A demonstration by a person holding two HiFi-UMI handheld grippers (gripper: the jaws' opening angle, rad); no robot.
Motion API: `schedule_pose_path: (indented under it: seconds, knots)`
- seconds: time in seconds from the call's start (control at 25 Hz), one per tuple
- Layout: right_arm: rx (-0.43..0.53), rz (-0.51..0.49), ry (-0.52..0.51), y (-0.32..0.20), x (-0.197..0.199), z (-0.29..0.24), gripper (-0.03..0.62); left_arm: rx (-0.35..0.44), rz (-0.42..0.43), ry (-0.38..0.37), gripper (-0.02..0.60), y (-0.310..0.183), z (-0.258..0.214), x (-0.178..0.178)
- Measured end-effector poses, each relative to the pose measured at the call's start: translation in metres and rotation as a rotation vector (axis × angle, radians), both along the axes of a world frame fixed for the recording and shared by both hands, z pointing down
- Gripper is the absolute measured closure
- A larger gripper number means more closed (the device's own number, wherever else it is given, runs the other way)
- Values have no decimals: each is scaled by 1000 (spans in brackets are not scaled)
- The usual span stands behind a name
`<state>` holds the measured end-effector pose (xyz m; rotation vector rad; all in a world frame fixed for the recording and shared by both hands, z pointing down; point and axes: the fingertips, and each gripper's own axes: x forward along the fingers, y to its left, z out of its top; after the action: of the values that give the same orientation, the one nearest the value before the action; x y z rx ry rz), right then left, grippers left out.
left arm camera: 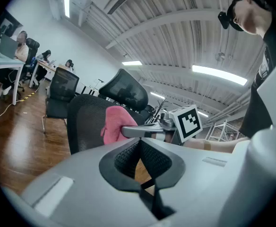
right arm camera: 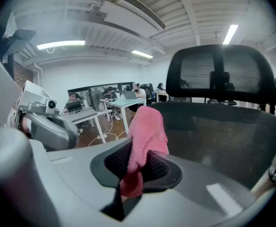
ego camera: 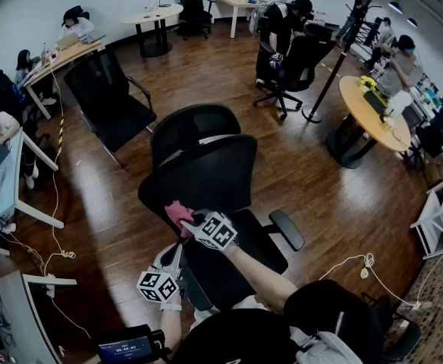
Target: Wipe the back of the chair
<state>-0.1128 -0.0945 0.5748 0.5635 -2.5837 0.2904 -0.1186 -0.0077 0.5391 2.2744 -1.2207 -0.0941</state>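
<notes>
Cloth [right arm camera: 146,126], probably soft, light and limp, best held bunched: jaws of the right gripper [right arm camera: 137,169] clamp its lower end, chair back [right arm camera: 223,141] just beyond them. Left gripper [left arm camera: 140,161]: 2 jaws together, empty.

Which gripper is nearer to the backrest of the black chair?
Right. The right gripper holds a pink cloth at the backrest; the left gripper is farther back, beside the seat.
</notes>
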Motion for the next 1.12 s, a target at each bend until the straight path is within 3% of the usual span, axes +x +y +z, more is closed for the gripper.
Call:
schedule_pose_path:
  seconds: [0.28, 0.52, 0.92, 1.12]
  knots:
    - [-2, -226, -57, -5, -98, -5, 553, 1, -40, -2, 589, -11, 4, -15]
    - [-36, -218, -60, -55, -128, 1, 554, -21, -78, -17, 589, -22, 1, -36]
    - [-25, -109, -51, -129, -92, 9, 553, -52, -94, -40, 589, -37, 9, -35]
    - [-24, -25, -75, -163, -38, 11, 553, -45, -77, -51, 589, -55, 12, -1]
